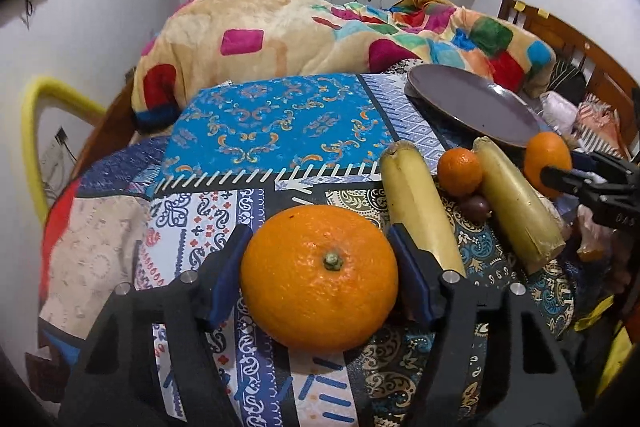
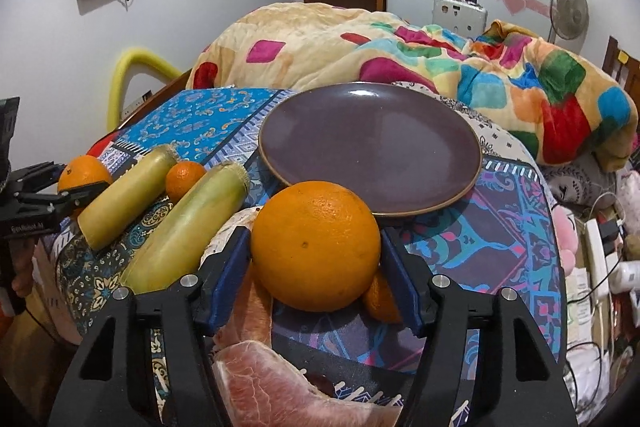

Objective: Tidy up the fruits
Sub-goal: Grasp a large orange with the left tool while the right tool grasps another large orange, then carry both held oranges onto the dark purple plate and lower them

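Observation:
My left gripper (image 1: 318, 269) is shut on a large orange (image 1: 320, 277), stem end facing the camera, above the patterned cloth. My right gripper (image 2: 316, 247) is shut on another large orange (image 2: 316, 247), just in front of the purple plate (image 2: 370, 143), which also shows in the left wrist view (image 1: 472, 105). Two yellow-green sugarcane pieces (image 2: 128, 195) (image 2: 188, 227) lie left of the plate with a small tangerine (image 2: 185, 179) between them. Peeled pink pomelo segments (image 2: 272, 383) lie under my right gripper. A small orange (image 2: 382, 297) sits behind the right one.
A colourful blanket (image 2: 400, 55) is heaped on the bed behind the cloth-covered surface (image 1: 280, 131). A small dark fruit (image 1: 474, 207) lies between the sugarcane pieces. Cables and clutter (image 2: 600, 247) lie to the right. A yellow foam-covered rail (image 1: 36, 131) stands at the left.

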The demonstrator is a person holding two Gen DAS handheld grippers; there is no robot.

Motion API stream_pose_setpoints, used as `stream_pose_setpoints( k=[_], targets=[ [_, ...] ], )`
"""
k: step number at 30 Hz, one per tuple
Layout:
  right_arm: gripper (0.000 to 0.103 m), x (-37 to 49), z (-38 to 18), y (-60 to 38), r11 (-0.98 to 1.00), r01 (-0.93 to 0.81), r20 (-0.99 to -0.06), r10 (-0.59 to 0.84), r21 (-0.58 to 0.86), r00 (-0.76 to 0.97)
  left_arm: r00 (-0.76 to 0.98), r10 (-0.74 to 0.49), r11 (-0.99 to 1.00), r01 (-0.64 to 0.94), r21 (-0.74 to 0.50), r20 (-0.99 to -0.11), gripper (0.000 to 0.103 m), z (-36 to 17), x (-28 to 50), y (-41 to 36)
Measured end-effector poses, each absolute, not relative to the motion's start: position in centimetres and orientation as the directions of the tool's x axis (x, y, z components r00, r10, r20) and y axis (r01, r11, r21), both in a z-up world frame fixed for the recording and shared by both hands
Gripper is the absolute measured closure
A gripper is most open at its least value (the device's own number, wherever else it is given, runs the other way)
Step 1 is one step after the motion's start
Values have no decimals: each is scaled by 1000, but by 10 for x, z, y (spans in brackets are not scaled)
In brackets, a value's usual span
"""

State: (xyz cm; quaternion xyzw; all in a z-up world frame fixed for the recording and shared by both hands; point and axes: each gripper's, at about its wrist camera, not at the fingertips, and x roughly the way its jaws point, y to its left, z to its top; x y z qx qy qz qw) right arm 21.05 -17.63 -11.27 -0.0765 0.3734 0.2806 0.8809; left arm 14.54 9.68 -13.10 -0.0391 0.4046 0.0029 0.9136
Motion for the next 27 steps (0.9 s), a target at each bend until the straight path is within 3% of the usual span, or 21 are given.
stream_pose_setpoints(
  k=[11,27],
  targets=[
    [42,196,-75,-201,841,-532,-642,464,102,610,705,7,999,-41,-31,-710,35,-93,145,88],
    [42,206,-18,-223,882,-471,-531,406,14,744,794,-98,995,82,-54,-599,35,-20,180,28]
  ],
)
